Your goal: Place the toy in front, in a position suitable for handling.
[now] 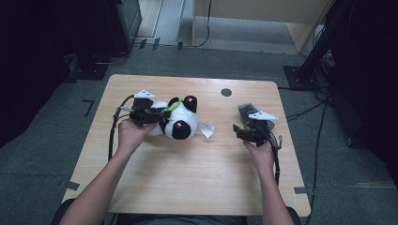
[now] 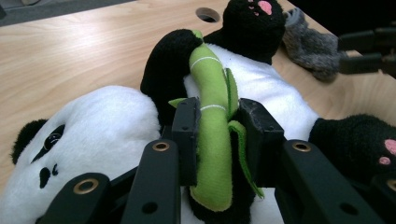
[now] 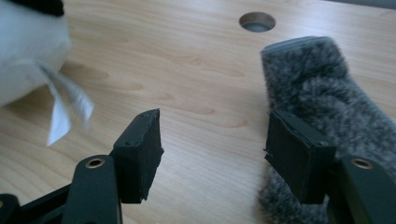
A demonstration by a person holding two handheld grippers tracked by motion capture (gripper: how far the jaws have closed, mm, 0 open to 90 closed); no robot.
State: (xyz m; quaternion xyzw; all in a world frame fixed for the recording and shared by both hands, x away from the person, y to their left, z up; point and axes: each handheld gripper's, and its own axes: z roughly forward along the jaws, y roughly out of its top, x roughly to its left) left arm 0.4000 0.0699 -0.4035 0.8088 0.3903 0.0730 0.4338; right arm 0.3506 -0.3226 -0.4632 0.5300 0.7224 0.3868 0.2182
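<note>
A black-and-white plush panda [image 1: 176, 123] lies on the wooden table [image 1: 187, 173], left of centre. It holds a green felt bamboo stalk [image 2: 211, 88] against its chest. My left gripper [image 1: 160, 114] is shut on that stalk, with the pads [image 2: 187, 133] pressing it from both sides. The panda's head [image 2: 102, 135] lies to the left of the jaws in the left gripper view. My right gripper [image 1: 236, 131] hovers to the right of the panda, open, with bare table between its pads [image 3: 140, 151]. A grey fuzzy cloth thing [image 3: 322, 98] lies just beside its right jaw.
A white tag [image 3: 63, 109] sticks out from the panda toward my right gripper. A round cable hole [image 1: 226, 92] sits near the table's far edge. The grey fuzzy thing [image 1: 248, 110] lies at the right. Cables trail off both sides of the table.
</note>
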